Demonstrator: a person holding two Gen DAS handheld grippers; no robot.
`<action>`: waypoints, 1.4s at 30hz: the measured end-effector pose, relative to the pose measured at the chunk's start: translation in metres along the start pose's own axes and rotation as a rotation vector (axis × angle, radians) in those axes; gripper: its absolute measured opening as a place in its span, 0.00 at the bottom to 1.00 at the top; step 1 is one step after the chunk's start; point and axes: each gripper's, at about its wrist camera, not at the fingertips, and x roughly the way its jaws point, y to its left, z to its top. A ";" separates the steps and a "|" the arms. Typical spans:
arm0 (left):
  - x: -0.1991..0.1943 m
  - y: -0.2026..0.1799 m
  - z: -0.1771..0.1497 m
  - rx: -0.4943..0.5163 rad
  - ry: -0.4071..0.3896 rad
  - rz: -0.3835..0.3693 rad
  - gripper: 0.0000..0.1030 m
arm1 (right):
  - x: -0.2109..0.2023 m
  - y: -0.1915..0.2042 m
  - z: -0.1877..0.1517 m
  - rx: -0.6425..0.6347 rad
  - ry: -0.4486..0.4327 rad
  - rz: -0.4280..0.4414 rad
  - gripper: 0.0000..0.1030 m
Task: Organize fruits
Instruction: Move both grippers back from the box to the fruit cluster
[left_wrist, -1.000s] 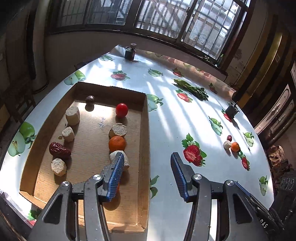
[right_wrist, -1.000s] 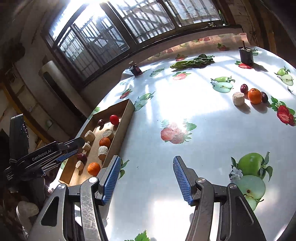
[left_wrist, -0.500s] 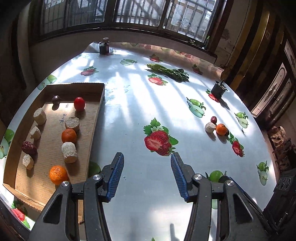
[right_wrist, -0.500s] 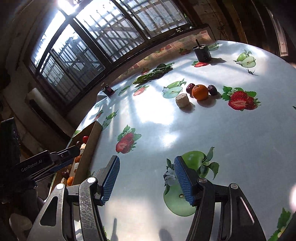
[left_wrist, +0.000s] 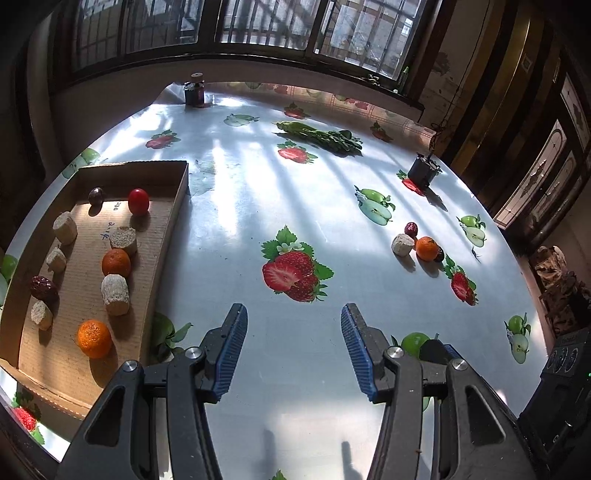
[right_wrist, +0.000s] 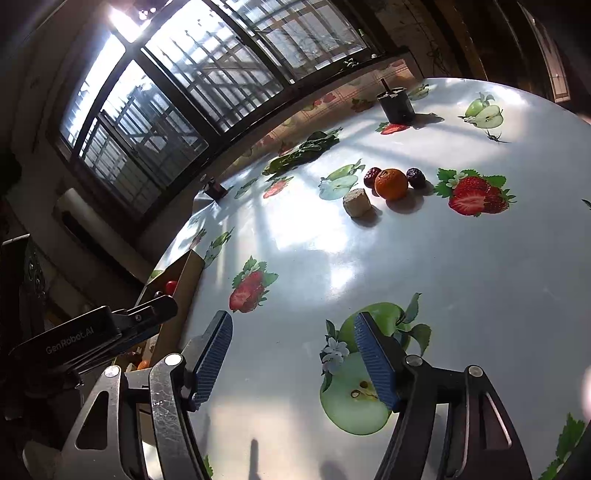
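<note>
Barred windows run along the far wall, and sun stripes a glossy table (left_wrist: 236, 206) printed with strawberries and apples. Both tools hover over bare cloth. The left gripper (left_wrist: 293, 349) sits spread with nothing between its pads; the right gripper (right_wrist: 291, 360) has its jaws opening, also on nothing.

The loose cluster lies far and to the right of both grippers, well apart from each, and in the left view the right tool's tip shows on that same side, so the right hand looks the better placed. No item there shows a clear long axis.

Counting the cluster: 1 tangerine (right_wrist: 391, 182), 1 pale chunk (right_wrist: 356, 202) just beside it, and 2 dark dates (right_wrist: 371, 176) flanking the tangerine.

At the left sits the cardboard tray (left_wrist: 168, 236), already holding 2 tangerines, 5 pale chunks, 1 red tomato (left_wrist: 139, 201), 1 dark round fruit (left_wrist: 96, 195) and 1 red date (left_wrist: 43, 288).
</note>
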 end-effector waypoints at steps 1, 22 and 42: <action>-0.001 0.002 -0.002 -0.001 -0.001 -0.005 0.51 | 0.000 0.001 0.000 -0.004 -0.001 -0.008 0.71; -0.053 0.039 -0.045 -0.039 -0.044 -0.146 0.57 | 0.005 0.031 -0.011 -0.159 -0.024 -0.253 0.76; -0.176 0.001 0.038 0.175 -0.233 -0.207 0.74 | -0.106 0.081 0.114 -0.293 -0.158 -0.329 0.76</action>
